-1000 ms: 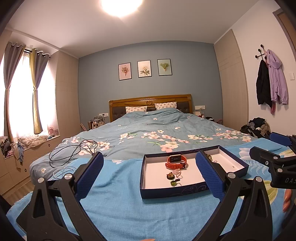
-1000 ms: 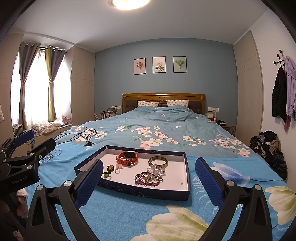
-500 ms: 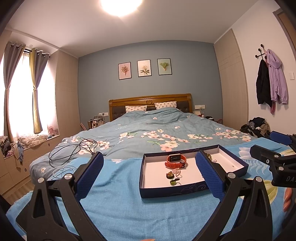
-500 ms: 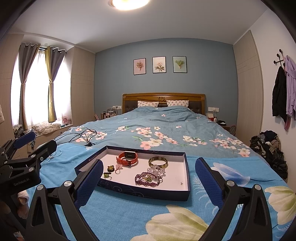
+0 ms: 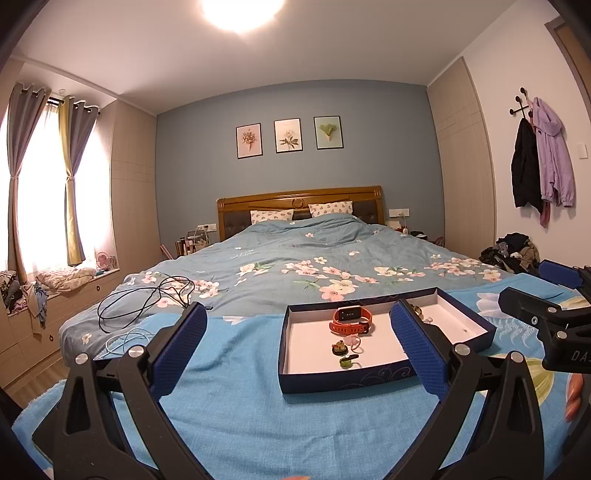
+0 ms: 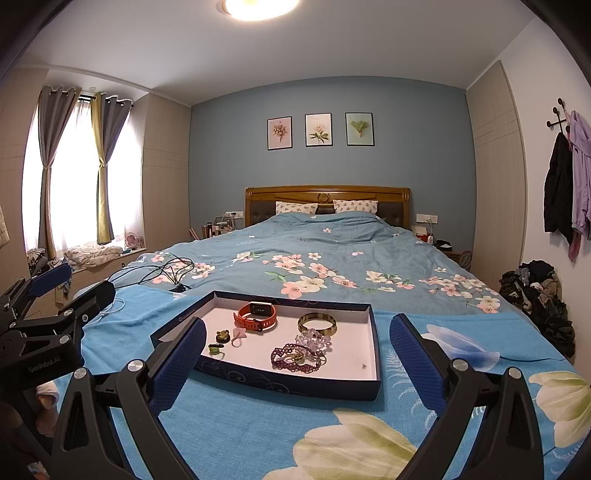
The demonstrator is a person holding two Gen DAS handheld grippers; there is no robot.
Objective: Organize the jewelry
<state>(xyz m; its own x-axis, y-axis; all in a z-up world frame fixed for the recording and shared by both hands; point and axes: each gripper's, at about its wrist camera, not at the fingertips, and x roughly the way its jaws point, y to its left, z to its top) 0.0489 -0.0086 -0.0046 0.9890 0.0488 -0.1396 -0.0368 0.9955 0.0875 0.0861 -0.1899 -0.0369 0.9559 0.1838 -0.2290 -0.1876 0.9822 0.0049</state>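
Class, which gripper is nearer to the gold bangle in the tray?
Right. The right gripper faces the gold bangle almost head-on; the left gripper sits farther left, its own finger hiding most of it.

Bright bedroom, sharp centre, strong fisheye bend

A ceiling lamp (image 5: 242,11) burns out to white glare at the top of both views, and the window (image 5: 37,206) at left is blown out by daylight. The bed (image 6: 332,258) is evenly lit with soft, faint shadows. Walls curve near the edges, the corners go black, and focus stays crisp throughout.
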